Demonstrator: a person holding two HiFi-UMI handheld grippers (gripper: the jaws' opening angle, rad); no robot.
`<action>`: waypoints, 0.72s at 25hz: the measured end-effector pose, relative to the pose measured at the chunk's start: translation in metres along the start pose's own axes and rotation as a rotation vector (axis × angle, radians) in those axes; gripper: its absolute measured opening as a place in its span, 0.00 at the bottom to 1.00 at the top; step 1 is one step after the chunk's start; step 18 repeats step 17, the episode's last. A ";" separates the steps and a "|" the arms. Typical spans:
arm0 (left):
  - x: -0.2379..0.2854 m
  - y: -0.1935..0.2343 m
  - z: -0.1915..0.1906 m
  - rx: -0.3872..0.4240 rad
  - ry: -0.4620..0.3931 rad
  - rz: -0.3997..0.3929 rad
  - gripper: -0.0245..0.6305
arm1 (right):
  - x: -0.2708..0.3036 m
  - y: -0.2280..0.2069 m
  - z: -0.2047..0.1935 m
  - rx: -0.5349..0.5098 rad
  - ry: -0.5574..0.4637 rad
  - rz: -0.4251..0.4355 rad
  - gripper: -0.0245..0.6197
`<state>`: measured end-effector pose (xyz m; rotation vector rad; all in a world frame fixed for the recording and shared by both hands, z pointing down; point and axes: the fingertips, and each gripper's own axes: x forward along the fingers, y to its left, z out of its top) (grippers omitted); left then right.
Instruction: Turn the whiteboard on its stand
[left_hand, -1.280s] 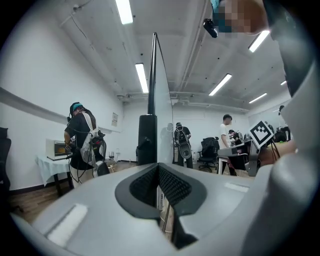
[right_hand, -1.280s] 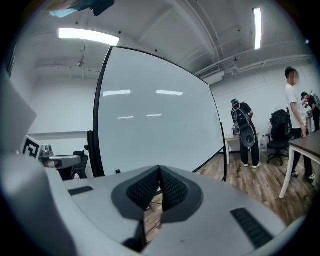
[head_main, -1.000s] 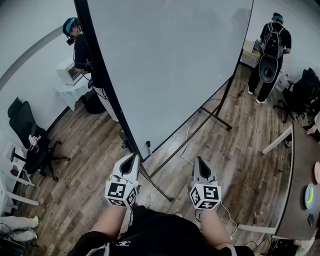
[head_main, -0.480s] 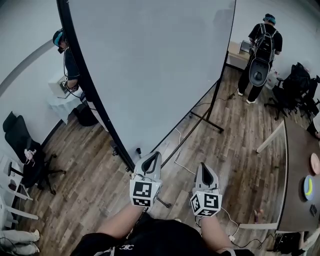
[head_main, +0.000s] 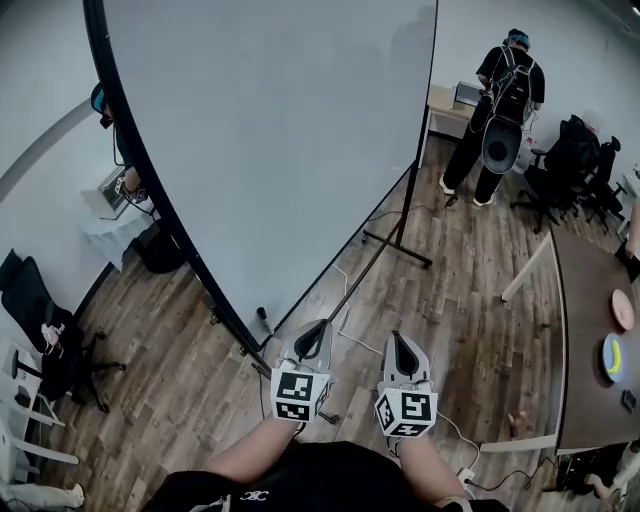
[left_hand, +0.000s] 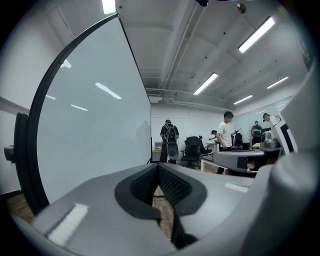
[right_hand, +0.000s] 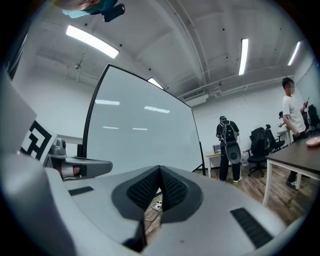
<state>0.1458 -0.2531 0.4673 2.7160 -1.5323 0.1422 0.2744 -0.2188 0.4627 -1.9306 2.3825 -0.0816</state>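
Note:
A large whiteboard (head_main: 280, 130) with a black frame stands on its black stand (head_main: 395, 248) on the wooden floor, filling the upper middle of the head view. It also shows at the left as the whiteboard (left_hand: 95, 125) in the left gripper view and the whiteboard (right_hand: 140, 135) in the right gripper view. My left gripper (head_main: 312, 338) is shut and empty, close to the board's lower edge but apart from it. My right gripper (head_main: 400, 346) is beside it, also shut with nothing held. The left gripper (left_hand: 159, 172) and right gripper (right_hand: 160, 175) jaws meet at their tips.
A person with a backpack (head_main: 500, 110) stands at a desk at the far right. Another person (head_main: 115, 130) is behind the board's left edge at a small table. Office chairs (head_main: 570, 170), a dark chair (head_main: 40, 320) at left and a brown table (head_main: 600, 340) at right. A cable (head_main: 345, 315) lies on the floor.
My left gripper has moved right, closer to the right gripper. The view has shifted, so the whiteboard's left edge sits further left and the board looks more face-on.

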 end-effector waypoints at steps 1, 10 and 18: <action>0.001 0.000 0.001 0.002 -0.003 0.000 0.05 | 0.000 0.000 0.000 0.002 0.000 0.001 0.05; 0.003 -0.017 0.000 0.032 -0.003 -0.038 0.05 | -0.007 -0.010 -0.002 0.019 0.003 -0.012 0.05; 0.003 -0.015 0.000 0.047 0.002 -0.038 0.05 | -0.004 -0.007 -0.004 0.021 0.010 -0.009 0.05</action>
